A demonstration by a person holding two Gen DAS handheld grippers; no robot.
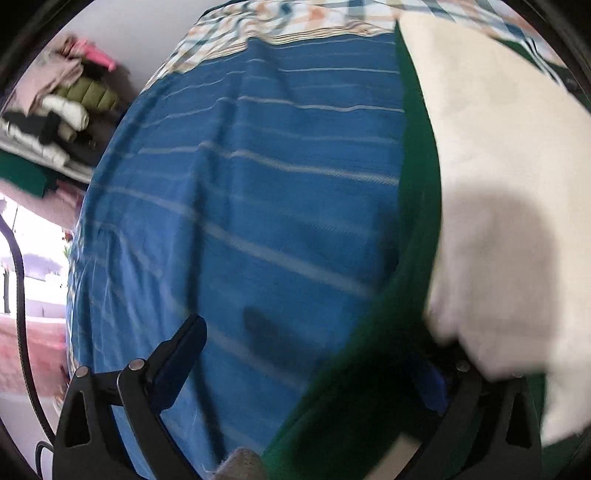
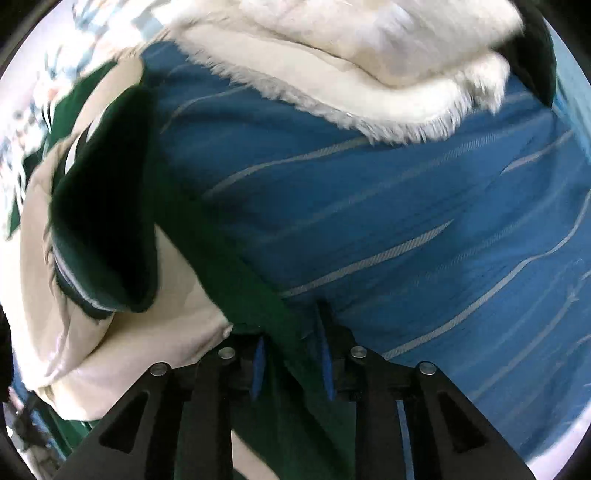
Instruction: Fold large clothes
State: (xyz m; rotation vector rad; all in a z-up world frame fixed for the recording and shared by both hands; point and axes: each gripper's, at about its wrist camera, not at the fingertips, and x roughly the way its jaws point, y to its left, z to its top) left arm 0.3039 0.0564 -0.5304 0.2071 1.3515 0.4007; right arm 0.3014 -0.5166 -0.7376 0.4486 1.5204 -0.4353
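A large green jacket with cream fleece lining [image 1: 491,155] lies on a blue striped bedspread [image 1: 251,177]. In the left wrist view its green edge [image 1: 417,229] runs down the right side and drapes over my right finger. My left gripper [image 1: 314,354] is open, its left finger [image 1: 181,350] bare above the bedspread. In the right wrist view the jacket [image 2: 96,236] is bunched at left, with a furry cream part [image 2: 369,74] at the top. My right gripper [image 2: 291,362] is shut on a green fold of the jacket [image 2: 273,332].
A pile of folded clothes [image 1: 62,110] sits on a shelf at far left. A checked sheet [image 1: 295,18] lies at the far end of the bed. A black cable [image 1: 20,295] hangs at the left edge.
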